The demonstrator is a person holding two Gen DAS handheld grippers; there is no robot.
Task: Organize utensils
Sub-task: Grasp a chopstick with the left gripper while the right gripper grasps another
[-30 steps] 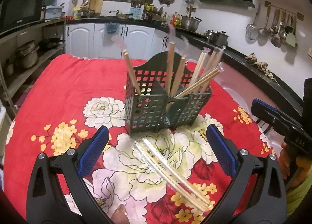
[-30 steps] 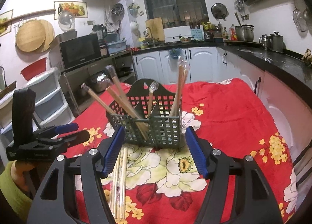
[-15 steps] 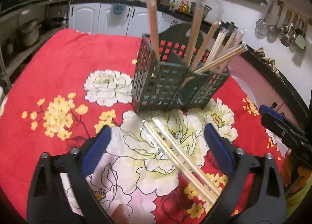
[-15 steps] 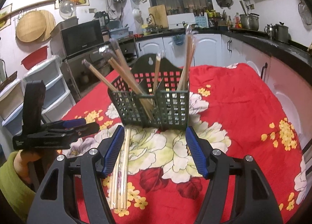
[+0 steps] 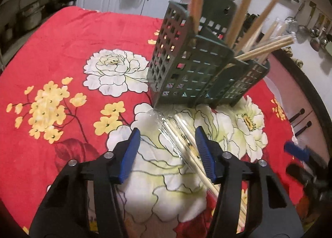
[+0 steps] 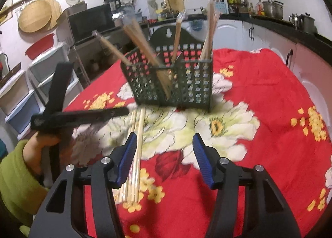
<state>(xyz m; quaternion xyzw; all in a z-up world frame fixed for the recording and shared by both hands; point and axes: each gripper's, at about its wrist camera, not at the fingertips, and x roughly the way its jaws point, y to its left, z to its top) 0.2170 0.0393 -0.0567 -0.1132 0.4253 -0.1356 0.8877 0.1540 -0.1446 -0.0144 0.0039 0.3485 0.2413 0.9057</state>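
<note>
Unlabelled green basket (image 5: 193, 76), wrapped chopsticks (image 5: 186, 144)

Between my left gripper's (image 5: 167, 143) blue pads there is an open gap, and the clear-wrapped wooden chopsticks lying on the red flowered tablecloth (image 5: 62, 51) (image 5: 186, 151) cross its right side, close to the right pad. Straight ahead, the dark green perforated plastic utensil basket (image 5: 199, 70) blocks the way, with wooden sticks leaning out of its top toward the right. Left of the basket the cloth lies bare. My right gripper's (image 6: 165, 151) gap is open over bare cloth; the bundle runs just beside its left pad.
</note>
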